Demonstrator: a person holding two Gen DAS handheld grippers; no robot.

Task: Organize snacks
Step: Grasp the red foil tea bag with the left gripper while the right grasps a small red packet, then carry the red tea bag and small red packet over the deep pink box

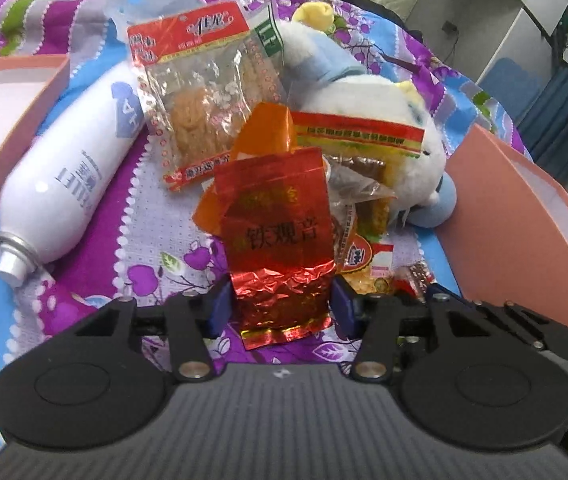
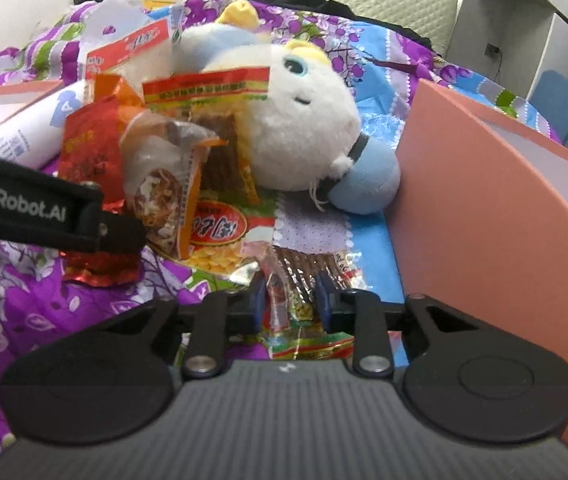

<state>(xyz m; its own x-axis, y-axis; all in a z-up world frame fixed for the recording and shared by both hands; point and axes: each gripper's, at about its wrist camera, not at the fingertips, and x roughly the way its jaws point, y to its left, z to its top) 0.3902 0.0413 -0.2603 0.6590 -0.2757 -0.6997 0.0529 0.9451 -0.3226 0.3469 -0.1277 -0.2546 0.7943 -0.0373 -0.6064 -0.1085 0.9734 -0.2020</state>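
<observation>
A pile of snack packets lies on a floral bedspread (image 1: 96,248). My left gripper (image 1: 282,306) is shut on the lower, crinkled end of a red foil tea packet (image 1: 280,236), a blue pad pressing each side. In the right wrist view, my right gripper (image 2: 290,304) is shut on a clear packet of brown sticks (image 2: 304,268) with a red and green end. The left gripper's black finger (image 2: 116,232) shows there beside the red packet (image 2: 88,144). Behind lie a clear packet with a red header (image 1: 200,100), a yellow corn packet (image 2: 220,244) and an upright stick packet (image 2: 212,92).
A white and blue plush toy (image 2: 304,128) lies behind the pile. A white spray can (image 1: 72,176) rests to the left. A pink box wall (image 2: 484,208) stands close on the right and another pink box (image 1: 12,92) at far left. White shelving (image 1: 484,12) is beyond the bed.
</observation>
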